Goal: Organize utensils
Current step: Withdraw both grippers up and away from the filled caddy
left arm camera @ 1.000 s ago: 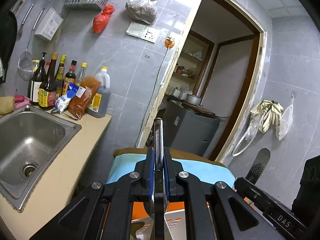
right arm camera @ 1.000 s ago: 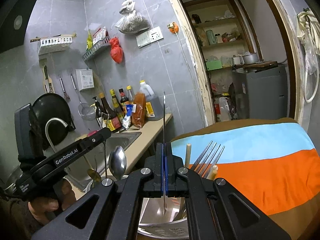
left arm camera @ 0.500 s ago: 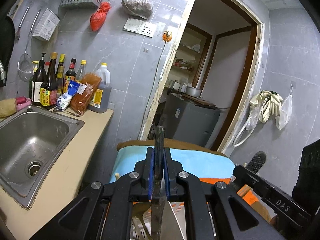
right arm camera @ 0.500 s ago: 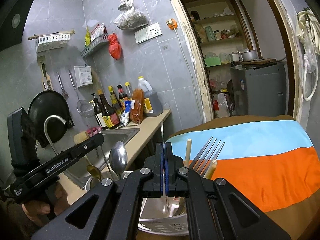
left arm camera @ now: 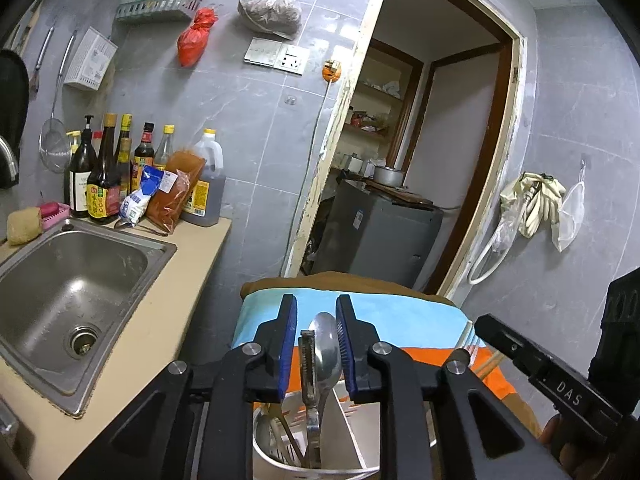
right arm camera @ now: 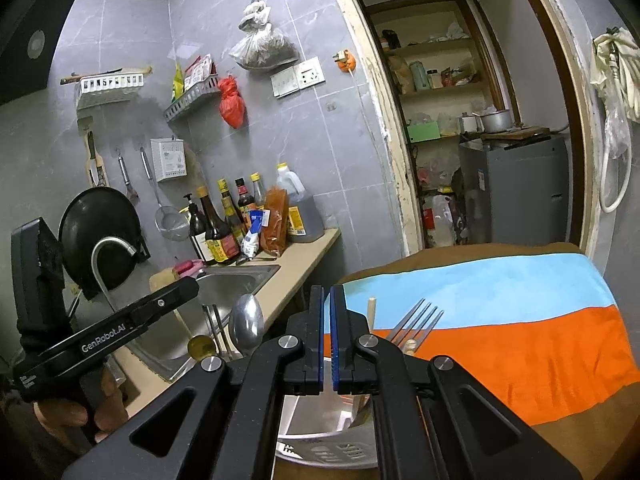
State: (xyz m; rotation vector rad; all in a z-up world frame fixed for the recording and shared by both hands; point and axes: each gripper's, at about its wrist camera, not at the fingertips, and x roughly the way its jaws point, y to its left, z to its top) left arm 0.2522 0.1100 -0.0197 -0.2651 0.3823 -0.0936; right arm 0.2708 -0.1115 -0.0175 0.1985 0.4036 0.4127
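Utensils are gathered upright in a white utensil holder point(left arm camera: 344, 436), which is taken as the landmark. Directly above the holder, the left tool point(left arm camera: 317, 344) is seen with its blue-padded jaws spread apart and nothing gripped; a steel spoon point(left arm camera: 326, 350) and a flat metal handle point(left arm camera: 309, 364) stand between the jaws, with a gap visible on each side. Whether that handle belongs to a peeler or a knife cannot be told. The right tool point(right arm camera: 325, 340) is held above the holder's near rim point(right arm camera: 320, 446), its jaws parted by only a narrow slit, with nothing seen between them. A fork point(right arm camera: 416, 322) and a pale chopstick point(right arm camera: 371, 312) rise from the holder's right compartment, while the spoon point(right arm camera: 245, 326) and a small brass-coloured ladle point(right arm camera: 201, 347) rise on the holder's left side. The holder rests on a surface covered by a striped cloth point(right arm camera: 520, 344) in blue, orange and brown. To the left of the holder, a steel sink point(left arm camera: 68, 300) is set into a beige counter, and sauce bottles point(left arm camera: 106, 176) are lined up beyond it against the tiled wall.
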